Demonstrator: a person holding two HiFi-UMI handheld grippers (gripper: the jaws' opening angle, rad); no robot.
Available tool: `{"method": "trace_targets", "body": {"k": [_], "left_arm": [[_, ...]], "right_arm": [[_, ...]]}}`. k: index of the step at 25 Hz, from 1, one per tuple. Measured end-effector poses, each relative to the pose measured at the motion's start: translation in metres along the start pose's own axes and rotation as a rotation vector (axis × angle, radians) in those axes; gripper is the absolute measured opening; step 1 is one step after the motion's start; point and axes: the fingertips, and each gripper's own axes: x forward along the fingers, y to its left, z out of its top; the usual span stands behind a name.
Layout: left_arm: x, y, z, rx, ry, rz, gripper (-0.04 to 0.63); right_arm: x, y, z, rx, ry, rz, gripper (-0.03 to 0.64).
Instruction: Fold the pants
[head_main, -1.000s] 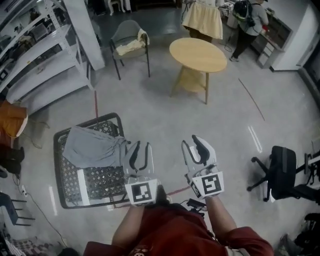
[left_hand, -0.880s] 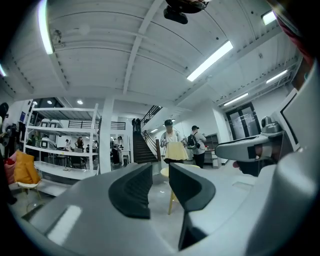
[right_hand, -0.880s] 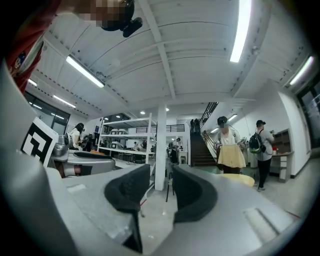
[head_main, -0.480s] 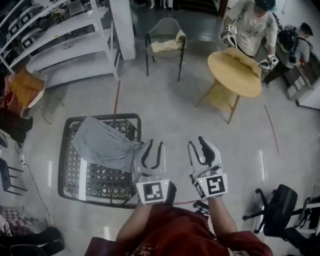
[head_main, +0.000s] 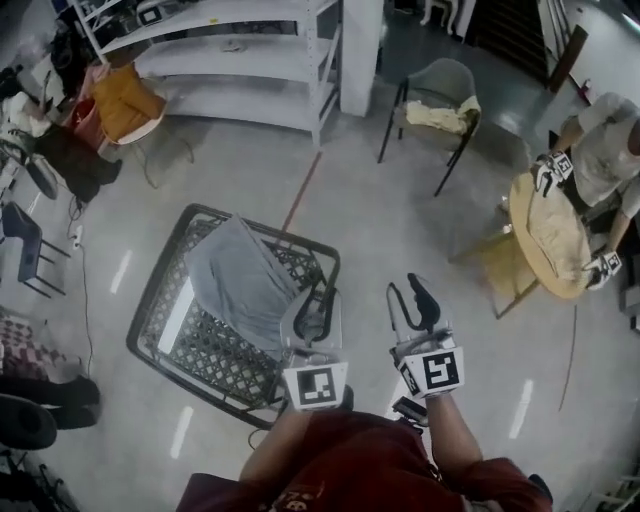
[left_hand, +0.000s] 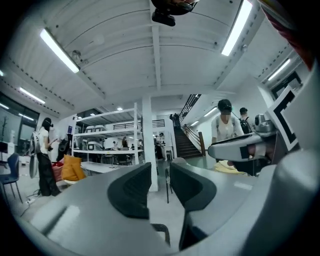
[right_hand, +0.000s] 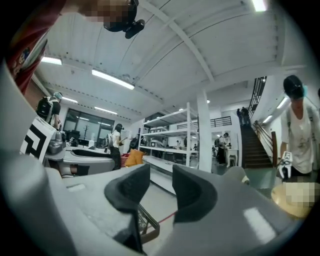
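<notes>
Pants: grey (head_main: 240, 285), bunched up and draped inside the basket, at about ten o'clock from us; neither gripper touches them.
Basket: black wire mesh (head_main: 215, 355), on the floor, sitting askew, at about nine to ten o'clock.
Left gripper (head_main: 311, 312): we hold it level, and in the head view it overlaps the basket's right corner. Its tongs stand a little apart and have just been opening slightly, with nothing between them.
Right gripper (head_main: 408, 298): we hold it level at about twelve o'clock, beside the left one, over bare floor and clear of the basket. Its tongs are slightly spread and pinch nothing.
Chair (head_main: 435, 100): at about one o'clock, with a pale cloth on its seat.
Round table (head_main: 555, 235): at about two to three o'clock, with a cloth on it; a person stands at its far side.
Shelving (head_main: 230, 50): white, at about eleven o'clock.
</notes>
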Motion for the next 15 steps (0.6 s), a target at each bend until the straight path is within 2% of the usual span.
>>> {"method": "trace_targets", "body": {"k": [5,8,12,15], "left_arm": [[0.003,0.049,-0.003,0.062,0.027,0.169,0.126],[-0.008,0.074,-0.003,0.086,0.064,0.291,0.127],[-0.020,0.087,-0.006,0.083,0.115,0.447,0.129],[-0.029,0.090,-0.006,0.108,0.151,0.547,0.133]], "right_arm": [[0.055,0.024,0.003,0.017,-0.040,0.169,0.132],[0.081,0.048,0.004,0.026,-0.047,0.302,0.132],[0.106,0.064,0.005,0.040,-0.062,0.461,0.132],[0.117,0.072,0.008,0.059,-0.082,0.563,0.132]]}}
